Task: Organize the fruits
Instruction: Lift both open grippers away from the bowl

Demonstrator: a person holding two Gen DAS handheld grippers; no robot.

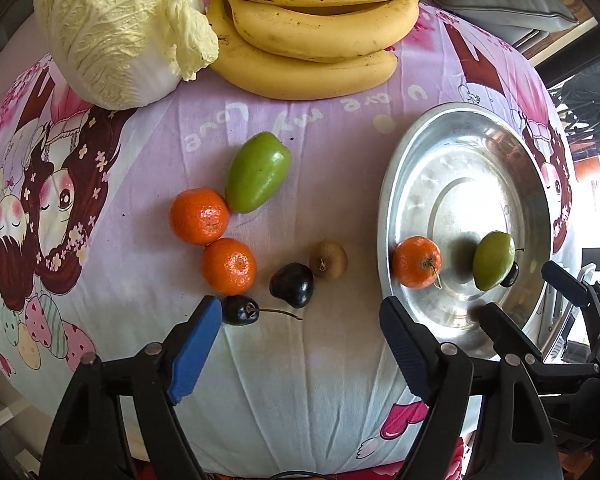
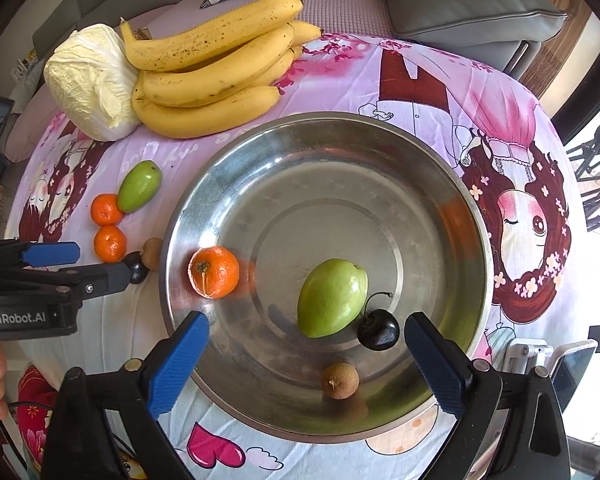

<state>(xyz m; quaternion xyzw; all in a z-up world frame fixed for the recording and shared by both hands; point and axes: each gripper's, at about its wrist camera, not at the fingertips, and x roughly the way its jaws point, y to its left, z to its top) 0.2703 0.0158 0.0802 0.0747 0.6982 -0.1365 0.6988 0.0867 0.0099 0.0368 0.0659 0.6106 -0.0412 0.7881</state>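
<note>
Left tool (image 1: 302,314) gapes above loose cherries (image 1: 241,310) (tangerines (image 1: 229,267) beside), steel plate (image 1: 432,168) rightward.

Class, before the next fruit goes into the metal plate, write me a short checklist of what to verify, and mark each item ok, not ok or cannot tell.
1. Left tool open and empty: ok.
2. Right tool open and empty: ok.
3. Round steel plate has bare room: ok.
4. Fruit in the plate lies settled, including the oval green fruit: cannot tell.
5. Loose dark cherry with a stem lies beside the left tool's blue finger pad: ok.
6. All small fruit plated: not ok; two orange tangerines remain on the printed cloth.
</note>
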